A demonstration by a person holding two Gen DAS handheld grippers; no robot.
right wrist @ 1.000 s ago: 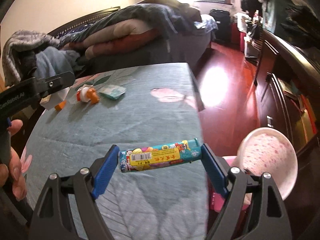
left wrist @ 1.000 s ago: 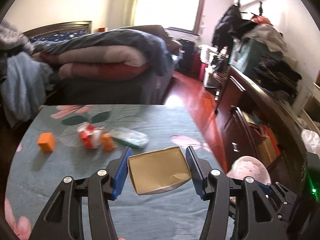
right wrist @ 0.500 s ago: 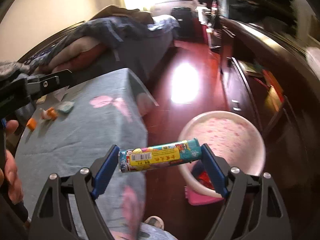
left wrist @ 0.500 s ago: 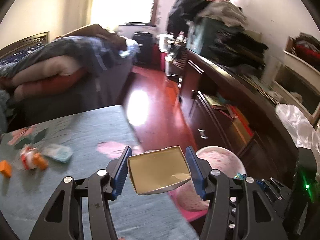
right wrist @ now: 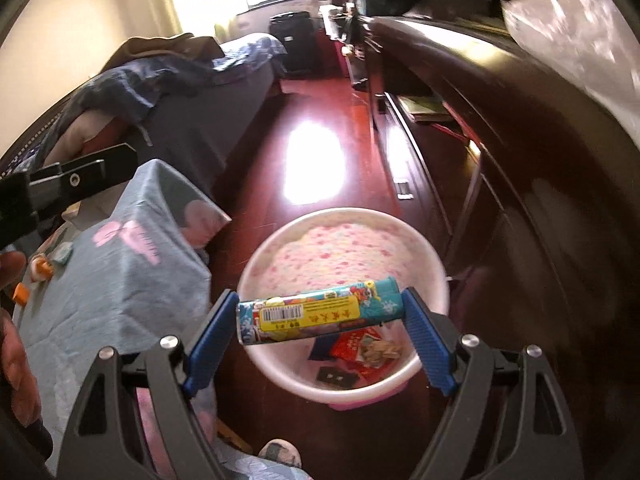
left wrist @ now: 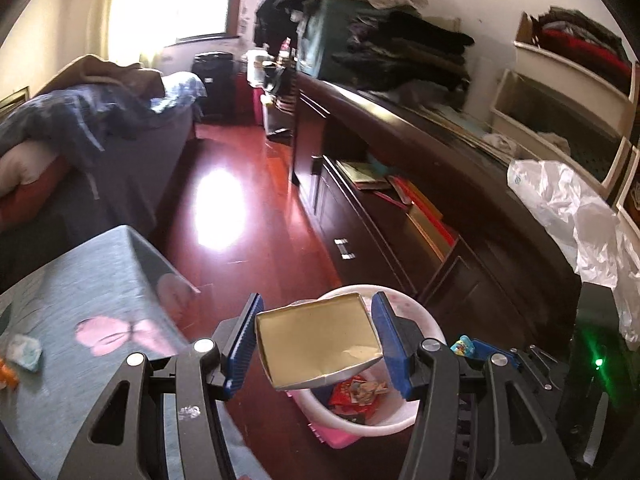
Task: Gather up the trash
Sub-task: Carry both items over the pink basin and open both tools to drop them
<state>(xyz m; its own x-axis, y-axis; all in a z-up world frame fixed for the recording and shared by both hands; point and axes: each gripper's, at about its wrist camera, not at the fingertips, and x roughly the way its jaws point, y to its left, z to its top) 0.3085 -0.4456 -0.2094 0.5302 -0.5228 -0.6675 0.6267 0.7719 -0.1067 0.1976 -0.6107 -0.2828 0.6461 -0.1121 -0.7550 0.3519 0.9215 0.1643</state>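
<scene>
Moved since earlier: both tools, from over the bench [left wrist: 72, 304] to above the waste bin [right wrist: 416, 240]. Left tool [left wrist: 316, 340] clamps a gold-lined carton [left wrist: 316, 344]; right tool [right wrist: 318, 316] clamps a candy tube [right wrist: 316, 314]. Wrappers [right wrist: 360, 350] lie inside bin.

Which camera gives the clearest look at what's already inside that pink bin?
The right wrist view: the bin sits nearly whole, its red wrappers open to sight. In the left wrist view the cardboard box held in the fingers hides most of it.
</scene>
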